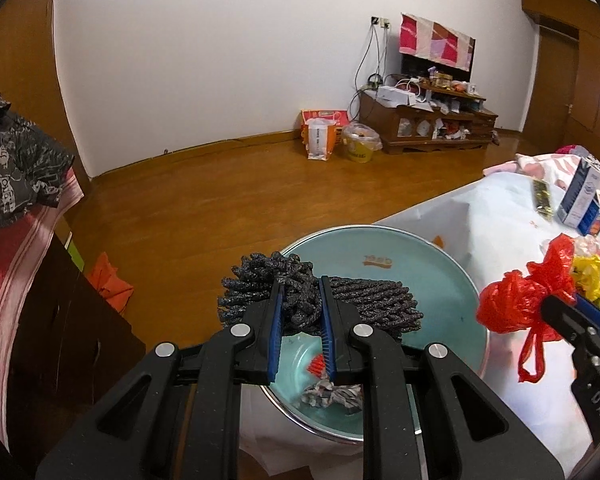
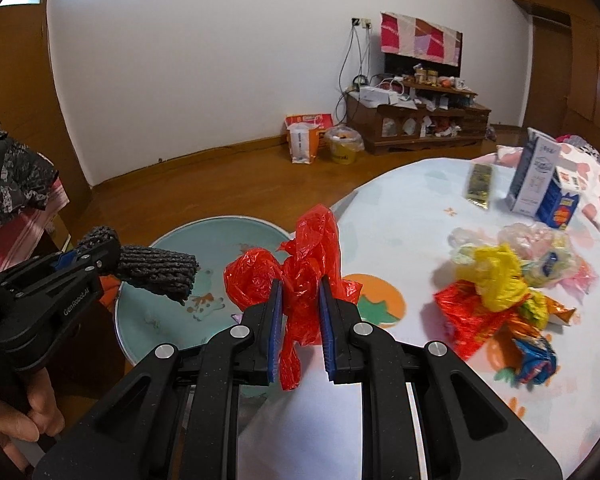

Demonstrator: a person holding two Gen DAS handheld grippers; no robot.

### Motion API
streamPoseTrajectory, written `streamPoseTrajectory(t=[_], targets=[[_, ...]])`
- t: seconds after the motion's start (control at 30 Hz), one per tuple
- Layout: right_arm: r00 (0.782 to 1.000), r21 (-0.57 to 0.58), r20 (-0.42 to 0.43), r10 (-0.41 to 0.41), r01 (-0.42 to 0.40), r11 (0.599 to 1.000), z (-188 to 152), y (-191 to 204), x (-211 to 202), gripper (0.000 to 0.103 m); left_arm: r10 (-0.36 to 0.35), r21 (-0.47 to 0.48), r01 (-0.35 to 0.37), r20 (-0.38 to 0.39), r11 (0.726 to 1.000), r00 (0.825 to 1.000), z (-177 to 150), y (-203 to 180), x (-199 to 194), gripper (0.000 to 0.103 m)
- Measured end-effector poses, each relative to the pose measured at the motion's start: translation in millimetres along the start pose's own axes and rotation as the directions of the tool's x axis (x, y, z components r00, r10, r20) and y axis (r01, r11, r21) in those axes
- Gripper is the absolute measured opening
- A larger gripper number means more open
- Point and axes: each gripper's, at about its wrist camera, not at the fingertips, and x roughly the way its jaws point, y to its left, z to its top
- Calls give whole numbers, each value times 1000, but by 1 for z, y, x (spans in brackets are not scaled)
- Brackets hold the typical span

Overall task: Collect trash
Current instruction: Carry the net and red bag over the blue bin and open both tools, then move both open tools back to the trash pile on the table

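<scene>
My left gripper (image 1: 300,292) is shut on a dark grey rope bundle (image 1: 360,304) and holds it over a teal basin (image 1: 452,280) that has scraps of trash in its bottom. The bundle (image 2: 156,272) and the basin (image 2: 228,232) also show in the right wrist view. My right gripper (image 2: 300,292) is shut on a crumpled red plastic bag (image 2: 300,264) at the table's left edge, next to the basin. The bag (image 1: 512,304) also shows at the right of the left wrist view.
A pile of wrappers and plastic bags (image 2: 504,280) lies on the white table (image 2: 400,220). A milk carton (image 2: 536,176) and a small packet (image 2: 480,184) stand further back. A dark cabinet (image 1: 60,320) stands at the left. Wooden floor lies beyond.
</scene>
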Motion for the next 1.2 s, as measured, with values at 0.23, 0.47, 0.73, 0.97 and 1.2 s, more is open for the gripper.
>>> streamPoseTrajectory(t=[0.23,0.47,0.73,0.97,1.2], targets=[[998,-26,-56,-3,1,1000,-2,12,31,18,34,16,-33,-24,999,999,0,-6,17,16],[992,-33,-119,40,-44,998,-4,15,54,22,90,55,-88,-49,995,995,-6,-14,30,20],[992,-12,-116,55,-57,998,-5,8,50,44,125,46,-123,-35,991,992,-5,-12,26,55],[995,29,-78,60,-58,998,2,-4,31,68,158,22,-157,-30,987,987,-5,-11,14,75],[999,93,-35,12,-9,996,-1,-35,5,73,136,29,-136,-17,990,991,-7,-23,-2,87]])
